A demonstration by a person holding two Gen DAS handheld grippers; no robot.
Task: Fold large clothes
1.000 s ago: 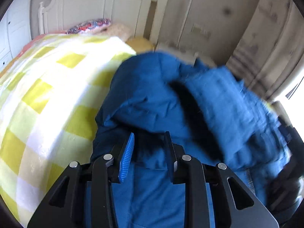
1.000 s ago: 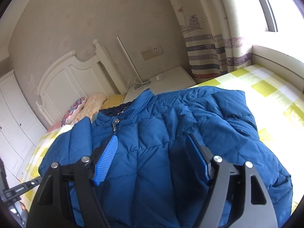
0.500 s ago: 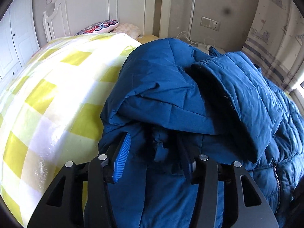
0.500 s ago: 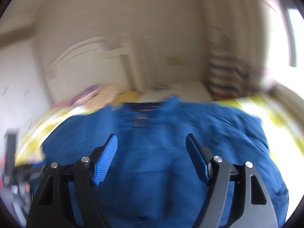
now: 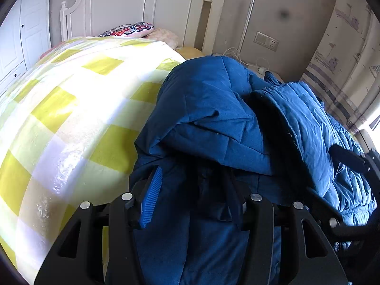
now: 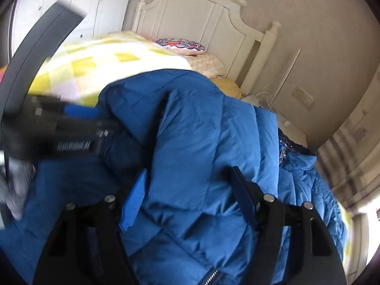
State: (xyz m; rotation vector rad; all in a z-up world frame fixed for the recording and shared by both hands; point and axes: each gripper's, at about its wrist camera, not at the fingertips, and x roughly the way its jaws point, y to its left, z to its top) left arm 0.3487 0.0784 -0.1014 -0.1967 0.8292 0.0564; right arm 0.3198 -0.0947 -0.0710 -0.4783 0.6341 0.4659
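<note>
One blue quilted puffer jacket (image 5: 213, 109) lies heaped on the yellow-and-white checked bed cover (image 5: 71, 123), toward the side of the bed nearest the striped curtain (image 5: 344, 76). In the left wrist view a thick padded fold is doubled over on top of the rest, with a darker gap under its edge. In the right wrist view the jacket (image 6: 201, 142) fills the middle of the picture, and a metal zipper (image 6: 210, 276) shows at the bottom edge. The left gripper (image 5: 197, 197) sits low over the jacket with its jaws apart; dark blue fabric bunches between them, but neither finger is seen pressing it, and only the ribbed blue pad (image 5: 152, 199) on one finger is plainly visible. The right gripper (image 6: 187, 201) is likewise spread wide above the padded cloth, closed on nothing. From the right wrist view the left gripper (image 6: 59, 128) appears blurred at the left, at the jacket's edge. Past the jacket, a patterned red-and-blue pillow (image 5: 128, 27) and a pale floral pillow (image 5: 166, 35) rest against the white panelled headboard (image 5: 147, 7). A wall socket (image 5: 266, 41) with white cables below it sits on the beige wall.
</note>
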